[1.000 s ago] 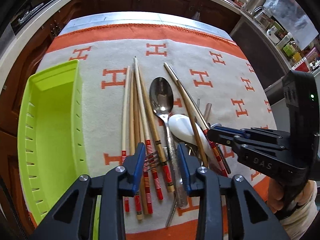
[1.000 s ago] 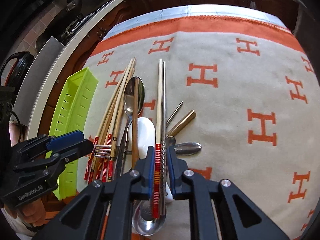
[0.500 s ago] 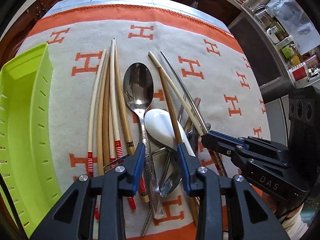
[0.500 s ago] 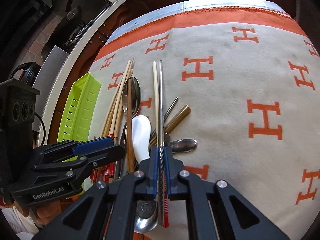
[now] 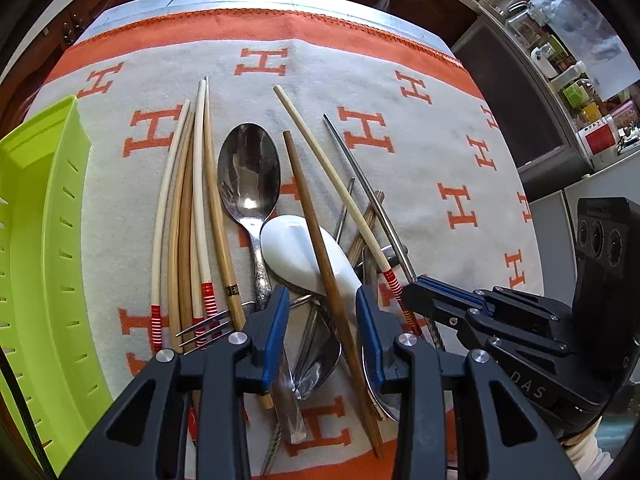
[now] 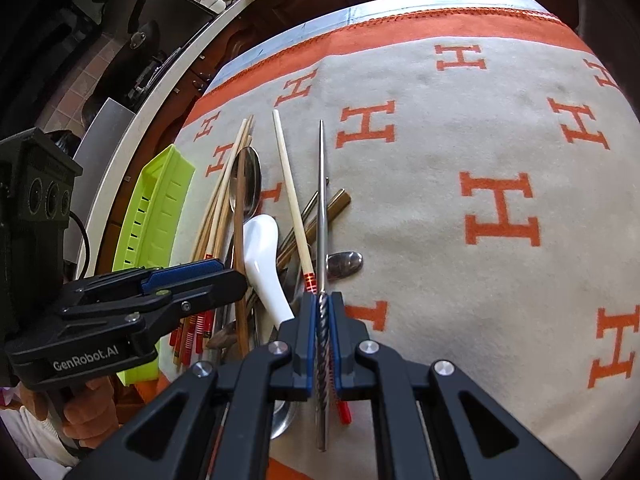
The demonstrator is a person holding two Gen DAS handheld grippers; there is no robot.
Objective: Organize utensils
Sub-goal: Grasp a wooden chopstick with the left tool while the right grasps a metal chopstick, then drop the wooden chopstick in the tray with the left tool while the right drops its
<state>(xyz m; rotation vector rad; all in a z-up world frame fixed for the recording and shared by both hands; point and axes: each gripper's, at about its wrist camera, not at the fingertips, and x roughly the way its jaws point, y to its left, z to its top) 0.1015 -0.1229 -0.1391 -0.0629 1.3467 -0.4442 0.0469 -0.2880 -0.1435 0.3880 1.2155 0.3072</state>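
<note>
At lower centre, my right gripper (image 6: 324, 330) has just clamped the metal chopstick (image 6: 321, 200); left gripper (image 5: 322, 322) jaws stand narrowly apart, empty.

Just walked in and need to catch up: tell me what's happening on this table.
A person is sorting a heap of utensils on a cloth with two handheld grippers. The right gripper is clamped on a metal chopstick. The left gripper hangs open over a dark wooden chopstick. The green tray shows nothing inside.
</note>
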